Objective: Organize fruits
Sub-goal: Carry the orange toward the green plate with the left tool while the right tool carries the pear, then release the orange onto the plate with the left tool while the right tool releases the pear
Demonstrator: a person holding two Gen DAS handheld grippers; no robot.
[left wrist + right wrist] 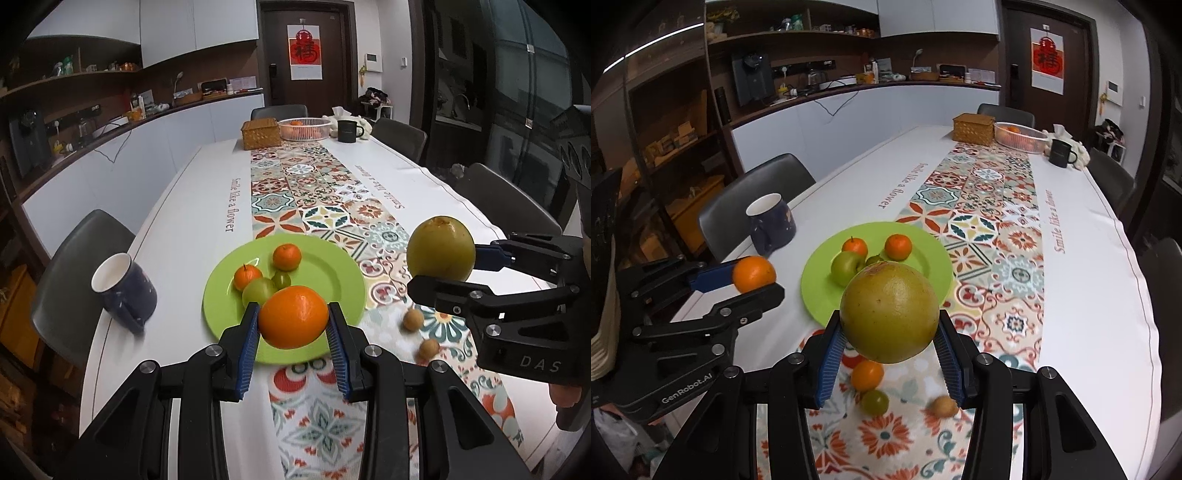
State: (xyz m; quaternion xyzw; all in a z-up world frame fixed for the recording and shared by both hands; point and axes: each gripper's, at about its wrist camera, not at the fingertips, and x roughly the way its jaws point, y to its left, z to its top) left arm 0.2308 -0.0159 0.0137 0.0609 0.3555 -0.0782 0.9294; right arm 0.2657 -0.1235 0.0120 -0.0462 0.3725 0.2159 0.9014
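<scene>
Carrying two fruits above the green plate (pixel 334 275).
Left gripper (pixel 293 325) clamped on orange (pixel 293 316), lower centre; right gripper (pixel 890 338) clamped on yellow-green fruit (pixel 889 312). Next: lowering onto plate's bare part.

A dark blue mug (pixel 127 291) with a white inside stands on the white tablecloth (pixel 192 229), left of the patterned runner (pixel 314 206). At the runner's far end sit a woven wicker box (pixel 261 133), a white wire basket (pixel 303 129) just beside it, then a black mug (pixel 348 130). Grey chairs (pixel 753 199) line the table. A red paper ornament (pixel 304 50) hangs on the dark door (pixel 273 44).
</scene>
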